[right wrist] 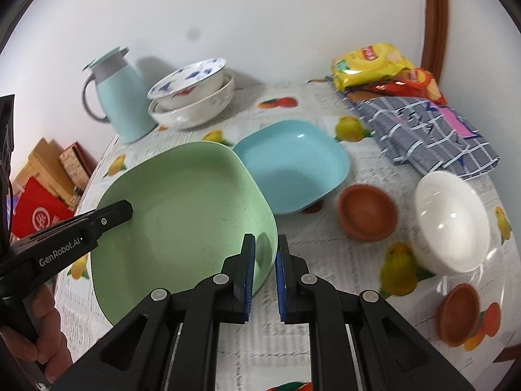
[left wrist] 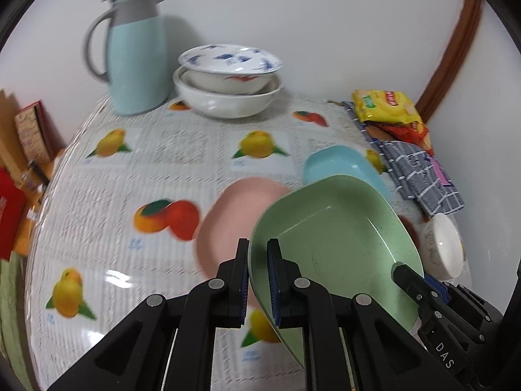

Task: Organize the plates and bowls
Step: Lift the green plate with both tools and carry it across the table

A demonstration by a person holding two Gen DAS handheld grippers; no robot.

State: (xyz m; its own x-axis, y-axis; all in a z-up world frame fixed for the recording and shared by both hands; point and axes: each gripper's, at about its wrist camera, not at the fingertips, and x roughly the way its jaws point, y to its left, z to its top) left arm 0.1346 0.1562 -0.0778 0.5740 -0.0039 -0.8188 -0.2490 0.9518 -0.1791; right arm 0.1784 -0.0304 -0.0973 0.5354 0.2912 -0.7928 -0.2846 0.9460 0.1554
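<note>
A green square plate (left wrist: 335, 244) (right wrist: 182, 218) is held tilted above the table. My left gripper (left wrist: 258, 254) is shut on its left rim. My right gripper (right wrist: 265, 254) is closed around its right rim and also shows in the left wrist view (left wrist: 410, 280). A pink plate (left wrist: 234, 218) lies under the green one. A blue square plate (right wrist: 293, 166) (left wrist: 342, 163) lies just beyond. Two brown small bowls (right wrist: 366, 216) (right wrist: 459, 312) and a white bowl (right wrist: 451, 221) (left wrist: 443, 244) stand at the right. Stacked white bowls with a blue-patterned plate on top (left wrist: 228, 81) (right wrist: 192, 94) stand at the back.
A light blue thermos jug (left wrist: 133, 55) (right wrist: 117, 97) stands at the back left by the wall. A checked cloth (right wrist: 429, 133) (left wrist: 416, 172) and snack packets (right wrist: 371, 65) (left wrist: 384, 107) lie at the back right. Boxes (right wrist: 49, 189) sit beyond the table's left edge.
</note>
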